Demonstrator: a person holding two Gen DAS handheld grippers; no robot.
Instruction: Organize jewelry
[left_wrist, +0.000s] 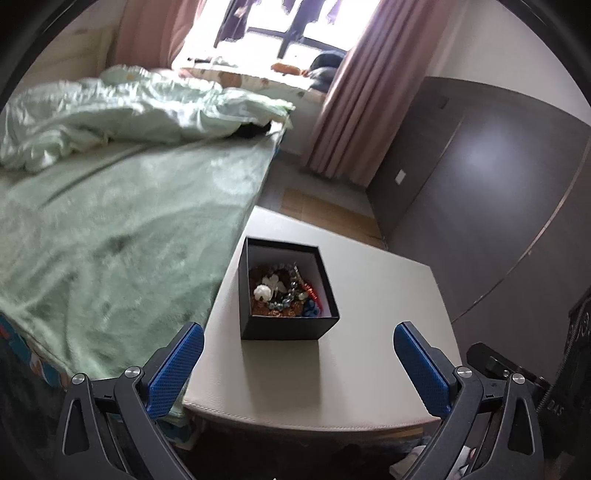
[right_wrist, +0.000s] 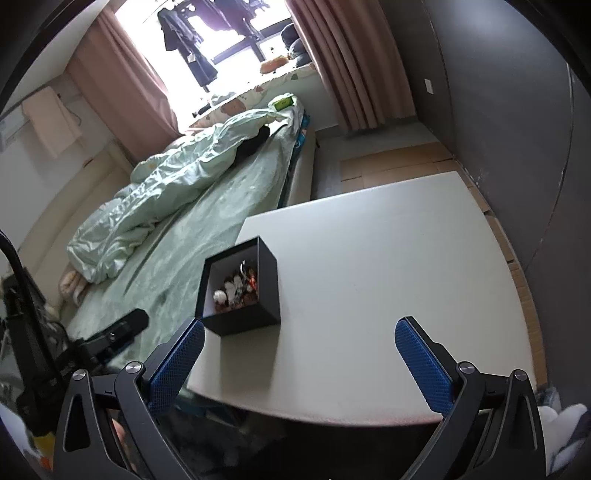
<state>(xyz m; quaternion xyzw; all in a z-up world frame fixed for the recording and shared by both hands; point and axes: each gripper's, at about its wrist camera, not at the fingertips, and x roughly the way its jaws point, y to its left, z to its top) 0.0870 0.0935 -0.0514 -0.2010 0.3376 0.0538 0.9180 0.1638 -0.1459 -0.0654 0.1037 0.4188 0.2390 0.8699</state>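
Note:
A black open box (left_wrist: 286, 325) stands on a light table (left_wrist: 369, 369), near its left edge by the bed. Inside lies a heap of jewelry (left_wrist: 284, 291): white flower pieces, beads, red and blue bits. My left gripper (left_wrist: 298, 336) is open and empty, its blue pads either side of the box's near wall, short of it. In the right wrist view the box (right_wrist: 242, 321) sits ahead-left, with the jewelry (right_wrist: 236, 288) visible. My right gripper (right_wrist: 300, 332) is open and empty over the table (right_wrist: 388, 277), to the right of the box.
A bed with a green sheet (left_wrist: 110, 236) and a crumpled quilt (left_wrist: 110, 110) borders the table on the left. A dark wardrobe wall (left_wrist: 498, 184) stands on the right. The other gripper's tip (right_wrist: 122, 328) shows over the bed.

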